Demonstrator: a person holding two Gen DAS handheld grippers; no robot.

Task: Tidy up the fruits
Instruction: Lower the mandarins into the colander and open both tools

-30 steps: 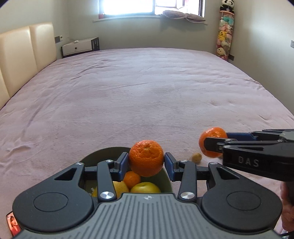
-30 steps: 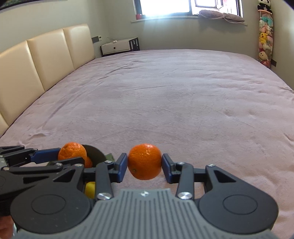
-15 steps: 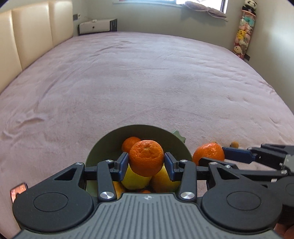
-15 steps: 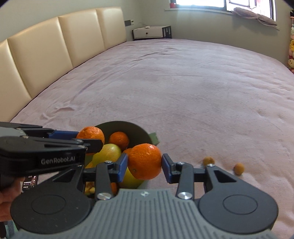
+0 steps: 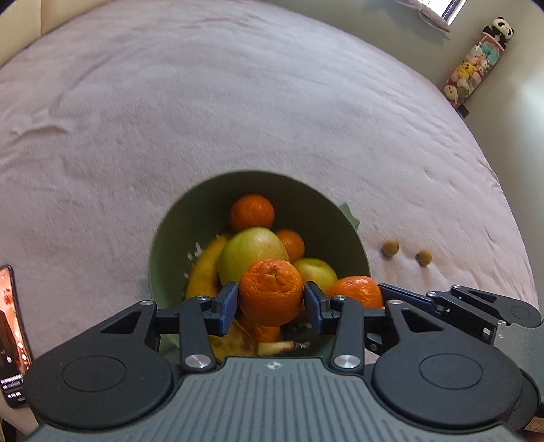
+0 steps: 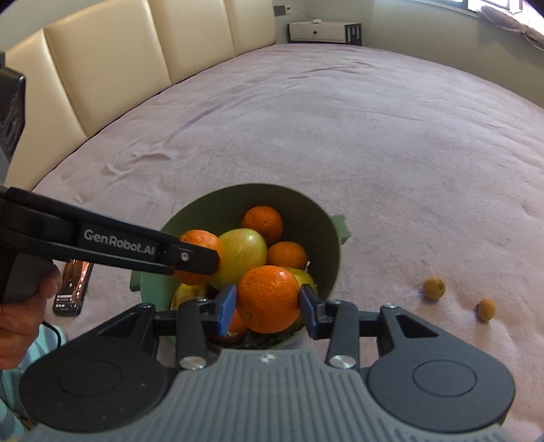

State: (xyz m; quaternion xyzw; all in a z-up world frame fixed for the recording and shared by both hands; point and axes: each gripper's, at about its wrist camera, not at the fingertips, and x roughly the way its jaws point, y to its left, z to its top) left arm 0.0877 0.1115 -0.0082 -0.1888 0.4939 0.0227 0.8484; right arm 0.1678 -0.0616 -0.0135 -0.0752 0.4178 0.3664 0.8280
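A green bowl [image 5: 190,217] stands on the pink bed; it also shows in the right wrist view [image 6: 238,197]. It holds oranges, a green apple [image 5: 251,248], a yellow fruit and a banana [image 5: 204,268]. My left gripper [image 5: 270,302] is shut on an orange [image 5: 270,289] just above the bowl's near side. My right gripper [image 6: 267,302] is shut on another orange [image 6: 268,295], over the bowl's near right rim. The right gripper's orange shows in the left wrist view [image 5: 357,290]; the left gripper's orange shows in the right wrist view [image 6: 200,243].
Two small brown fruits [image 6: 434,288] [image 6: 485,308] lie on the bed right of the bowl. A phone [image 6: 73,285] lies left of the bowl. A cream headboard [image 6: 119,68] runs along the left. A white cabinet [image 6: 323,30] stands at the far wall.
Both grippers have tilted down and moved in over the bowl, each still holding its orange. The bowl's contents now show fully.
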